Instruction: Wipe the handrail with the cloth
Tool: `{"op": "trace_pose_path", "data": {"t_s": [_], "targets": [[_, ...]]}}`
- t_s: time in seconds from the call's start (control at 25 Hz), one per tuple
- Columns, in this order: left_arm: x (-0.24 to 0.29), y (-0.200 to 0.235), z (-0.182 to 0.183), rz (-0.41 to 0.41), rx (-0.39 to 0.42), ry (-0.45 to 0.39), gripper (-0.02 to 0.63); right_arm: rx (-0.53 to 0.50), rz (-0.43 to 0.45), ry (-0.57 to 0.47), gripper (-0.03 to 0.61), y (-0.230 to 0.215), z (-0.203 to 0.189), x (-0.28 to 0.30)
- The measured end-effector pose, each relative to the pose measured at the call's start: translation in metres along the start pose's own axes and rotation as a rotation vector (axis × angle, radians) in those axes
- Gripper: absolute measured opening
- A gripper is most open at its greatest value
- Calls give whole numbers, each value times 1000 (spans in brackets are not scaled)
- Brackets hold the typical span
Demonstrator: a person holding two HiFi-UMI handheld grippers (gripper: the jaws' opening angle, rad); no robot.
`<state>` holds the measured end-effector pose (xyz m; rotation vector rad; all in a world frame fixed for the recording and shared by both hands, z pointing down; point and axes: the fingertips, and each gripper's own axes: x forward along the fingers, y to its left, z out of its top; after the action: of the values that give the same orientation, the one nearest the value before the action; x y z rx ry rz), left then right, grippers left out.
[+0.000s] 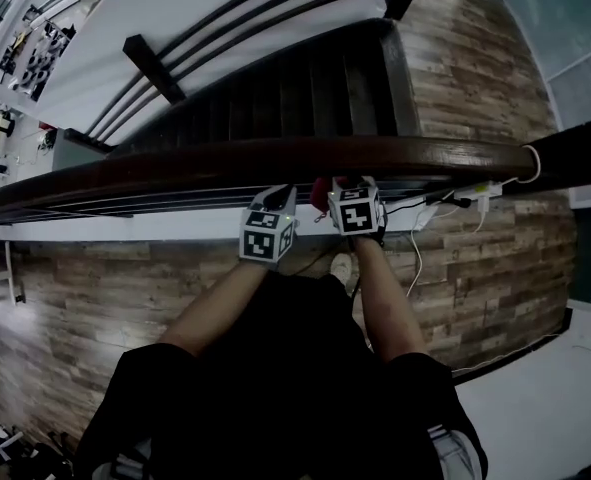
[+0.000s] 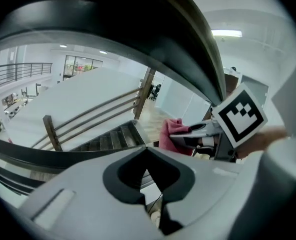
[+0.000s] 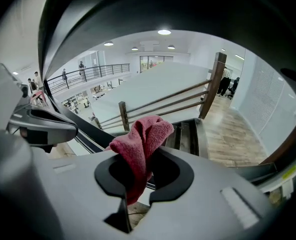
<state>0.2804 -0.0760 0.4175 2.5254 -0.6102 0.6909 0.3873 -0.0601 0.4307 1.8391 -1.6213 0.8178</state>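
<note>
The cloth (image 3: 143, 136), a red one, is pinched between the closed jaws of the right gripper (image 3: 137, 156), with a bunched fold standing up above them. The left gripper (image 2: 146, 153) is held just beside it with its 2 jaws brought together on nothing. In the head view both grippers are seen just at the near side of the dark wooden handrail (image 1: 225, 158), about midway along its visible length. Whether the cloth is touching the wood cannot be told. No wiped stretch can be made out on the rail, so the task is judged to be at its start: the cloth has been taken up, and the wiping along the rail is left.
</note>
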Motion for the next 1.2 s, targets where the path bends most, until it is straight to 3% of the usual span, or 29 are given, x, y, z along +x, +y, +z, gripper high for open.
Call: {"op": "trace_pose_path", "data": {"t_s": [0.24, 0.6, 1.2], "targets": [[8, -15, 2, 73, -86, -67, -2, -45, 79, -18, 52, -10, -2, -1], [33, -49, 11, 112, -113, -87, -2, -102, 155, -30, 53, -37, -10, -3], [74, -101, 21, 59, -43, -38, -2, -59, 100, -26, 52, -104, -26, -19]]}}
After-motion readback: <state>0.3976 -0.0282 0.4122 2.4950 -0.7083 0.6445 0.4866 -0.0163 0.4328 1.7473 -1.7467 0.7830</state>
